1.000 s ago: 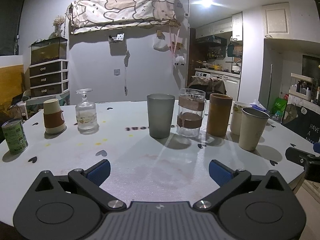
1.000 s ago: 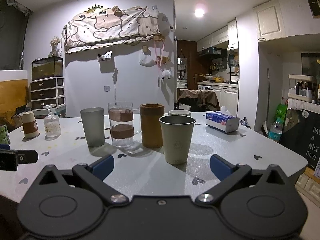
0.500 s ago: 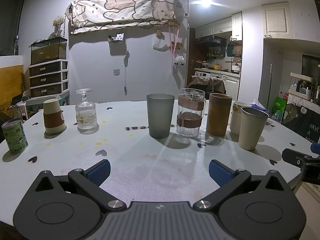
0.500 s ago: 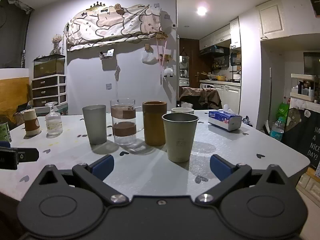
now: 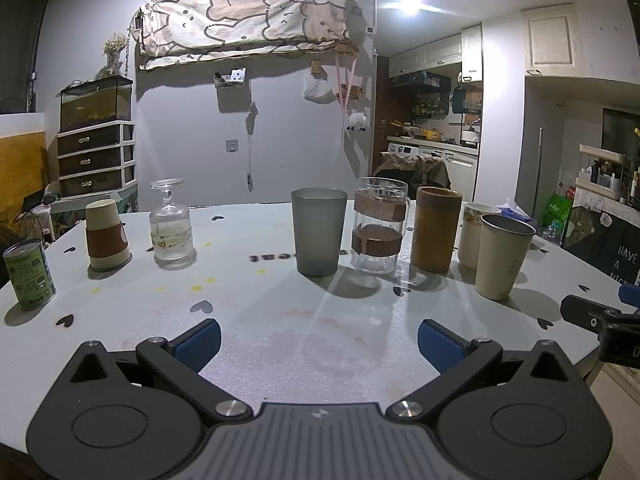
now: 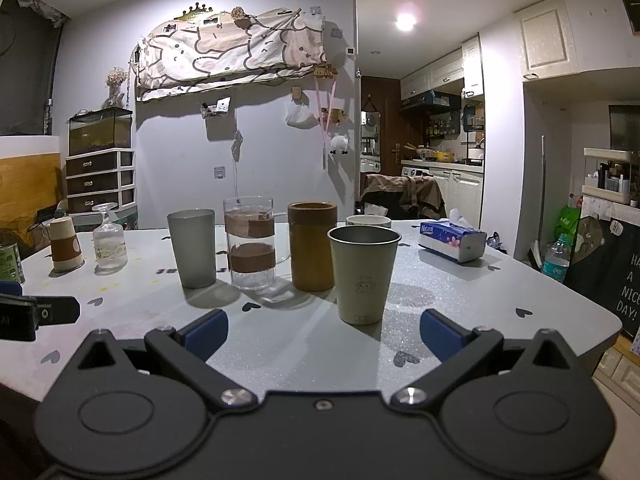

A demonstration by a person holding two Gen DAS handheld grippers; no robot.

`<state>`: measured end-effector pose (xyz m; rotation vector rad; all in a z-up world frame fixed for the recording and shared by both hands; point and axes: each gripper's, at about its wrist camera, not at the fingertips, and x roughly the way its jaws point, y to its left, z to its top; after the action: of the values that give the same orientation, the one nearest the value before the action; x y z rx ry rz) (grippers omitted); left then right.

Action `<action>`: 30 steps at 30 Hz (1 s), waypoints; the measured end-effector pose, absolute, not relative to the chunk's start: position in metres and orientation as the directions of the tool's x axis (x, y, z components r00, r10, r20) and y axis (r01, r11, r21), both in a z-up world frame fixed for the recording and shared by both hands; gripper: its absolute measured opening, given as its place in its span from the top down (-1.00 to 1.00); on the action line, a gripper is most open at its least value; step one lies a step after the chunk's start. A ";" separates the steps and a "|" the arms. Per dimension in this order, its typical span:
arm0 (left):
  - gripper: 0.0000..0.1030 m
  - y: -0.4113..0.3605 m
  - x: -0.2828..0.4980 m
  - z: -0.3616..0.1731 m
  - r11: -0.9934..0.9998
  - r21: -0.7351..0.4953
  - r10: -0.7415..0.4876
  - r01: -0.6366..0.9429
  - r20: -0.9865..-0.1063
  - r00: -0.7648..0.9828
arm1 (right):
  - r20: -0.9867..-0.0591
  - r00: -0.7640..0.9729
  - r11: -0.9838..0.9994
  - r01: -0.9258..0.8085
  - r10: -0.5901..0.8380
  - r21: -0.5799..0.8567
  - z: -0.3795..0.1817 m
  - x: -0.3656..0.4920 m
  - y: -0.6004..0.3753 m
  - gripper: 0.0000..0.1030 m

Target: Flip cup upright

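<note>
While both grippers hover low over the near edge of the table (image 5: 320, 320), seven drinking vessels stand on it. Five sit mouth up in a loose row: a grey cup (image 5: 318, 232), a clear glass with brown bands (image 5: 378, 226), a brown cylinder cup (image 5: 435, 229), a white mug (image 5: 474, 232) behind, and a pale metal cup (image 5: 502, 256) nearest the right side. Two sit mouth down at the left: a paper cup with a brown sleeve (image 5: 105, 236) and a stemmed glass (image 5: 171, 226) just beside it, foot in the air. One green can (image 5: 29, 274) stands at the far left, and one tissue box (image 6: 452, 238) lies at the right.

The left gripper (image 5: 319, 340) is spread wide with nothing between its blue pads (image 5: 200, 342). The right gripper (image 6: 323, 334) is likewise wide apart and holds nothing; the pale metal cup stands just ahead of it.

Compared with a second ago, the cups have not shifted. The right gripper has edged a little closer to the row, so the metal cup looms larger in its view, and its tip shows slightly farther in at the left view's right edge.
</note>
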<state>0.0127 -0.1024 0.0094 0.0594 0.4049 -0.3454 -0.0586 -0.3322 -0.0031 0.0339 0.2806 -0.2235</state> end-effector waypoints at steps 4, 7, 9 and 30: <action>-1.00 -0.103 0.013 0.010 0.940 -0.011 -0.317 0.341 -0.396 0.862 | -0.279 0.936 0.975 0.222 -0.212 0.003 -0.003 -0.058 -0.332 -1.00; -1.00 -0.103 0.013 0.010 0.940 -0.011 -0.317 0.341 -0.395 0.862 | -0.278 0.937 0.975 0.222 -0.212 0.003 -0.003 -0.058 -0.332 -1.00; -1.00 -0.102 0.012 0.010 0.940 -0.011 -0.318 0.341 -0.395 0.862 | -0.279 0.937 0.975 0.221 -0.212 0.003 -0.003 -0.058 -0.332 -1.00; -1.00 -0.104 0.012 0.010 0.939 -0.008 -0.318 0.343 -0.396 0.861 | -0.276 0.938 0.976 0.219 -0.210 0.003 -0.002 -0.059 -0.329 -1.00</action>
<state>0.0117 -0.1043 0.0095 0.0633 0.4046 -0.3473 -0.0587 -0.3293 -0.0021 0.0336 0.2784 -0.2194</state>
